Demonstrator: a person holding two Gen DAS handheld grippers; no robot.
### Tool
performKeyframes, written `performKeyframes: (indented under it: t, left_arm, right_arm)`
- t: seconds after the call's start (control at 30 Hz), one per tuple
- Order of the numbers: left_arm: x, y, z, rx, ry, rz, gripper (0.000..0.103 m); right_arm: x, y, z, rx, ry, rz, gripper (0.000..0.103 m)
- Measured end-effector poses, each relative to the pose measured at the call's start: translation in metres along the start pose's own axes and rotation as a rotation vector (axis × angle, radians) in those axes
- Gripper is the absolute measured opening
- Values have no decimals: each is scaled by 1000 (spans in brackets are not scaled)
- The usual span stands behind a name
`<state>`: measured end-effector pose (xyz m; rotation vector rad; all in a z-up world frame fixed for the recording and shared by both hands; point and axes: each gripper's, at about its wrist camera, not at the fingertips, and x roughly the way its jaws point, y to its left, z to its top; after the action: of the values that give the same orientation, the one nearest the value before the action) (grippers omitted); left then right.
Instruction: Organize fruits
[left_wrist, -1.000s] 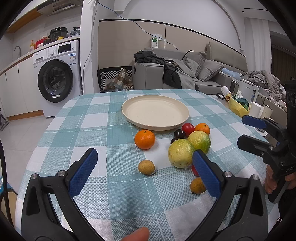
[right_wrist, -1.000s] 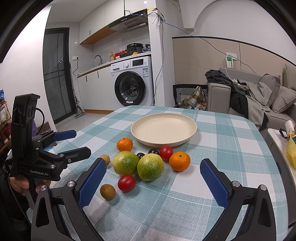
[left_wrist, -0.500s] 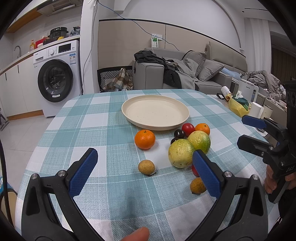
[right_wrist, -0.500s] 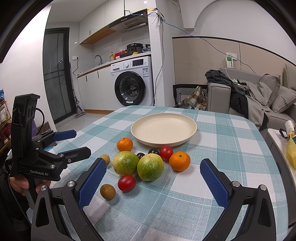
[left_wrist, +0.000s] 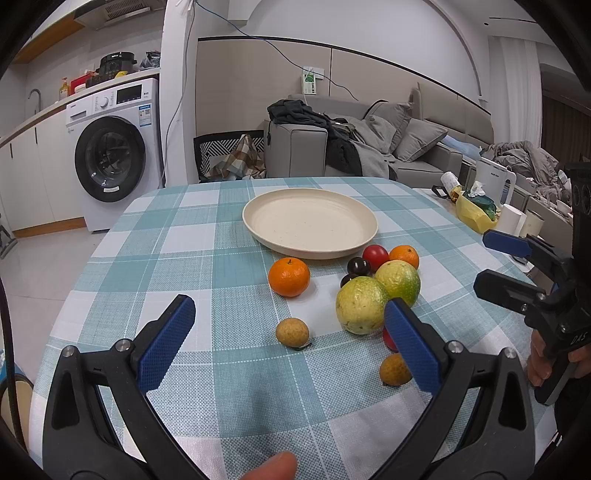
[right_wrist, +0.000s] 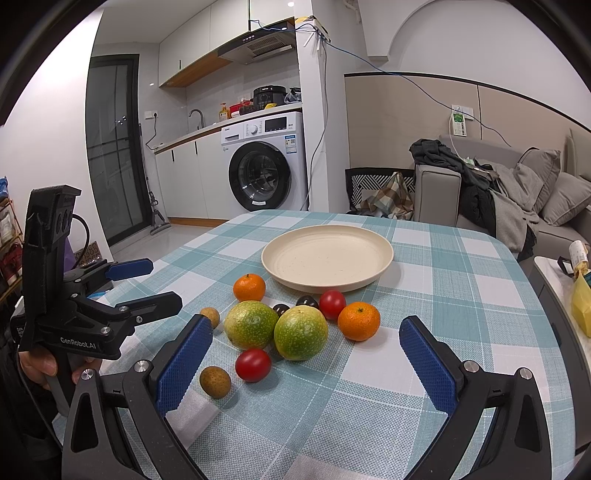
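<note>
**Both tongs wide open, fruit waiting in front of the plate**

Nearest to us, the left tongs (left_wrist: 290, 341) hang over the checked tablecloth (left_wrist: 192, 266) with the blue pads spread wide — nothing between them. The right tongs (right_wrist: 306, 363) sit the same way, jaws wide apart and holding nothing; in the left view they show at the right edge, gripped in a hand (left_wrist: 546, 363).

Just beyond the left pads lies a small brown fruit (left_wrist: 291, 332), on its own. A second brown one (right_wrist: 215, 381) sits close to the right tongs' left pad, and beside it a red tomato (right_wrist: 253, 364). Behind those come two big green fruits (right_wrist: 301, 332), pressed side by side at the heart of the cluster. A step further back — two dark plums (right_wrist: 306, 301) tucked in behind the green pair, another red tomato (right_wrist: 332, 303) touching them, and an orange (right_wrist: 359, 320) on the sofa side. A second orange (left_wrist: 289, 277) stands a little apart on the kitchen side.

Past all the fruit rests the cream plate (left_wrist: 362, 236), its near rim just short of the plums and tomato.

Far back, a washing machine (right_wrist: 264, 166) and a grey sofa (left_wrist: 406, 147) piled with clothes.
</note>
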<state>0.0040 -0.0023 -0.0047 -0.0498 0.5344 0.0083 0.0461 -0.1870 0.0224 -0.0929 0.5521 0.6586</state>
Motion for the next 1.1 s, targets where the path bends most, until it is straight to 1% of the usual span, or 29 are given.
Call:
performKeyframes:
  t: [0.23,0.33,0.57,0.77,0.9,1.0,1.1]
  left_arm:
    - [-3,-2,0,-4,4,-24,102]
    - [-4,-1,0,-7,5,-49,102]
    - [-3,-1,1,10,7,-51,102]
    - [1,-4,2,22,28,-49,102]
    - [3,-5,2,25,38,-47,102]
    - [8,-5,2,36,69,-33,102]
    - [13,-3,2,32,88,-35,102]
  right_arm:
    - [0,0,0,-1,1,-1,103]
    - [-1,0,1,0,2,-2,103]
    - [-1,0,0,-1,4,-1,103]
    - [3,2,-1,1,16,-21,103]
    - [11,0,-1,7,57,-57,103]
    - [18,0,-1,-1,98,-75,103]
    - [30,1,-2,3,164,-57,103]
